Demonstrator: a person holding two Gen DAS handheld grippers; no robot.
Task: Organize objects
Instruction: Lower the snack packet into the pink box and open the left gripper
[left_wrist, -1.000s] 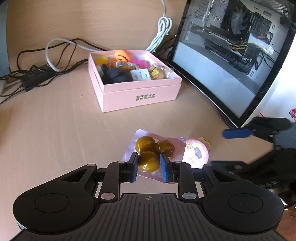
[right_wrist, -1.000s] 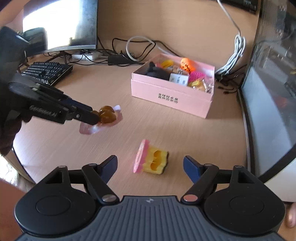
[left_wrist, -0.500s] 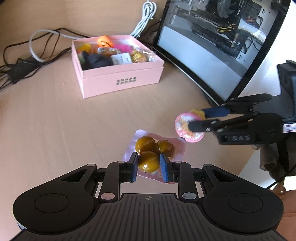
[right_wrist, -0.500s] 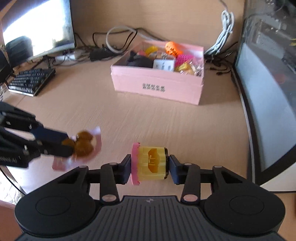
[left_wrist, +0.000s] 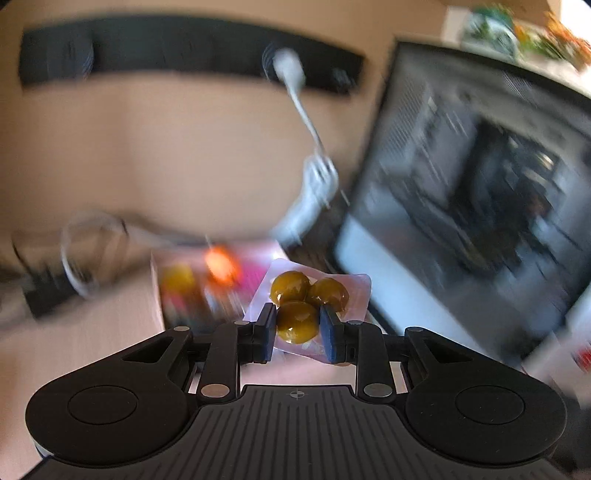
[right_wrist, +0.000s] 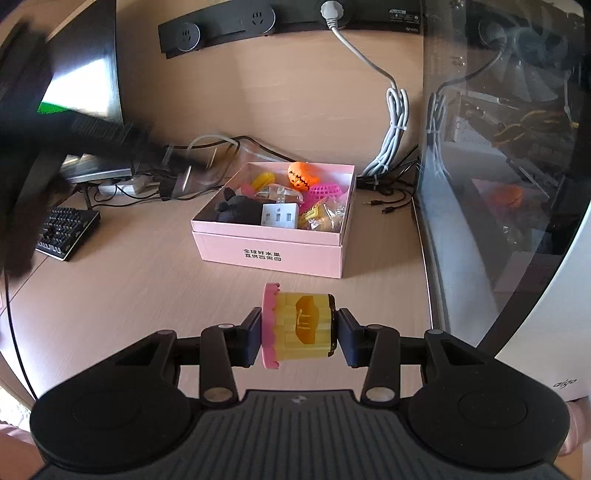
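The packet (left_wrist: 308, 306) of three brown-green balls sits clenched in the left gripper (left_wrist: 297, 330), its blue pads pressing the nearest ball from both sides, the pink-white wrapper fanning out ahead. It is held off the desk, in front of the pink box (left_wrist: 207, 284), though that view is smeared, so how close it is to the box is hard to judge. The yellow toy (right_wrist: 299, 325) with a pink frilled rim lies sideways in the right gripper (right_wrist: 297, 338), grasped end to end, above the desk (right_wrist: 129, 295) just short of the box (right_wrist: 273, 254). The box is open, holding an orange pumpkin ball (right_wrist: 303, 175), a white plug block (right_wrist: 279, 215), a black lump (right_wrist: 238, 208) and a pink mesh ball (right_wrist: 325, 190). A glass-sided PC case (right_wrist: 498, 166) stands right of it; a keyboard (right_wrist: 68, 232) lies far left.
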